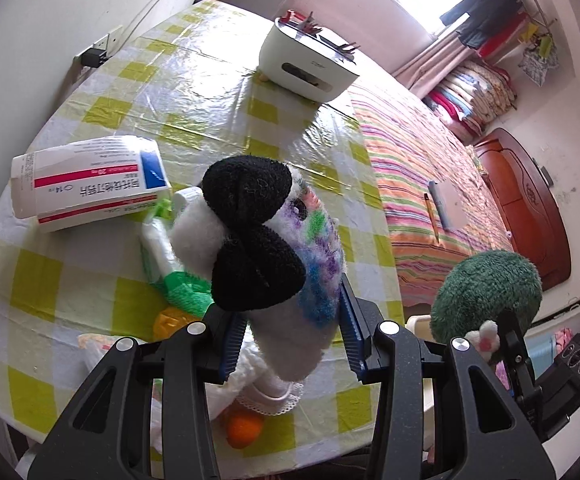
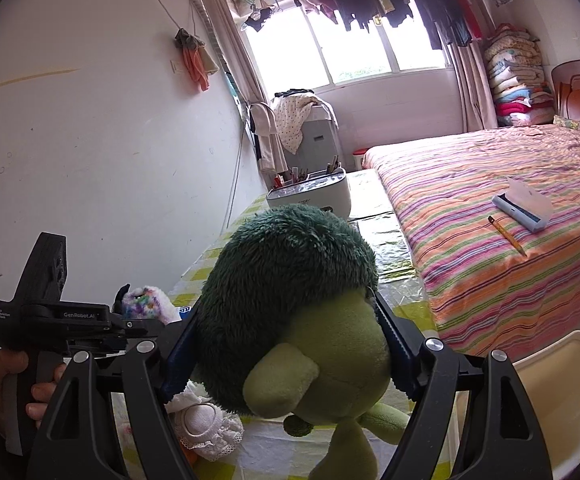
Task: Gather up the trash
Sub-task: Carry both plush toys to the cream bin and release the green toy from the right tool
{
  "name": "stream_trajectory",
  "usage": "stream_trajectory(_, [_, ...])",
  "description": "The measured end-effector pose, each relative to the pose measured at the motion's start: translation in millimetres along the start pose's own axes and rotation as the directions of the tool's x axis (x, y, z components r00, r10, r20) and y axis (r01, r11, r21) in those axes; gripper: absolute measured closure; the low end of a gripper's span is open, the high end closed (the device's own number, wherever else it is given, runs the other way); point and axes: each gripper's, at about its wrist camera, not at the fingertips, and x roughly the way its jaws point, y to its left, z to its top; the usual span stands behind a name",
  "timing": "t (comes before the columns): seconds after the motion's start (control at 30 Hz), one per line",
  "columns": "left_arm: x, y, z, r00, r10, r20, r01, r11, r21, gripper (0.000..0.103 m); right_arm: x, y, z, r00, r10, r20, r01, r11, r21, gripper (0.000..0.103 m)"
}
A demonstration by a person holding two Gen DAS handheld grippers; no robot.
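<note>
My left gripper (image 1: 290, 322) is shut on a white plush doll with black ears and a multicoloured patch (image 1: 265, 240), held above the checked table (image 1: 89, 280). My right gripper (image 2: 285, 320) is shut on a green plush doll with dark green fuzzy hair (image 2: 298, 312); it also shows at the right of the left wrist view (image 1: 486, 292). On the table lie a white medicine box (image 1: 89, 184), a green and white wrapper pack (image 1: 165, 256), an orange fruit (image 1: 243, 430) and a white plastic bag (image 1: 101, 352).
A white appliance with pens on top (image 1: 306, 64) stands at the table's far end. A striped bed (image 2: 510, 216) with a pencil and a case lies to the right. A cream bin lid (image 2: 558, 392) sits at the lower right.
</note>
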Motion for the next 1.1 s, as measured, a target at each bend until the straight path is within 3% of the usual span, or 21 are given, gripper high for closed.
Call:
stream_trajectory(0.53, [23, -100, -39, 0.995, -0.100, -0.018, 0.102, 0.971, 0.215, 0.062, -41, -62, 0, 0.983, -0.179, 0.046, 0.174, 0.981, 0.088, 0.028])
stream_trajectory(0.8, [51, -149, -63, 0.990, -0.128, -0.059, 0.140, 0.934, 0.328, 0.062, -61, -95, -2, 0.950, -0.310, 0.039, 0.302, 0.942, 0.145, 0.027])
stream_trajectory(1.1, [79, -184, -81, 0.985, -0.143, -0.098, 0.169, 0.914, 0.370, 0.062, -83, -120, -9, 0.904, -0.425, 0.037, 0.413, 0.894, 0.173, 0.027])
